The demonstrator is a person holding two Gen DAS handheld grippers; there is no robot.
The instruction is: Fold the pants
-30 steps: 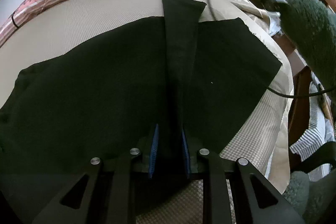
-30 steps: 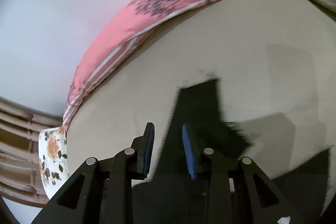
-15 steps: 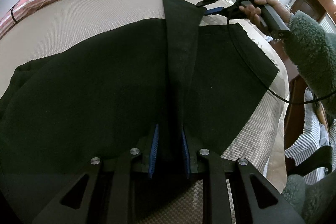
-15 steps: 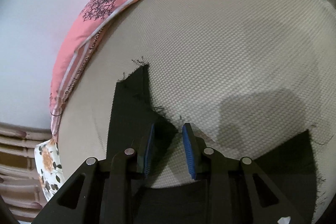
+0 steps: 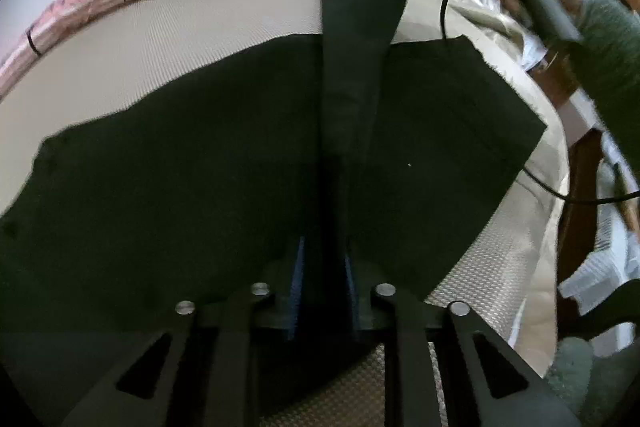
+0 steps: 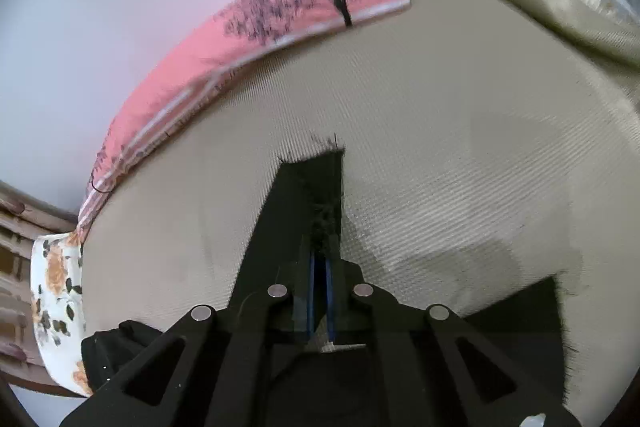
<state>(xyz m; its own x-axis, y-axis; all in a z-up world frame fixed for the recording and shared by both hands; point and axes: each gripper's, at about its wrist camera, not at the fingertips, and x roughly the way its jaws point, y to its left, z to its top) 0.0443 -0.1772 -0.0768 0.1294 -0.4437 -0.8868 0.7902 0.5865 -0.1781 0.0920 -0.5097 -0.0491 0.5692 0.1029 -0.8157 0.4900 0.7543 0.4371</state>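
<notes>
Pants: black pants [image 5: 200, 167] spread on the beige bed [image 5: 180, 39], filling the frame's centre.
Left gripper: left gripper [image 5: 320, 291], bottom centre, clamped on a raised fabric strip.
Right gripper: right gripper [image 6: 319, 291] apparently pinching the strip's frayed end, pads nearly together.
Backdrop: pink pillow [image 6: 280, 23], upper left.

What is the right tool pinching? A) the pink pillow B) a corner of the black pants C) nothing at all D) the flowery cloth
B: the right tool has its blue pads shut on the frayed corner of the black pants, lifted above the beige mattress, while the pink pillow lies far off by the wall.
</notes>
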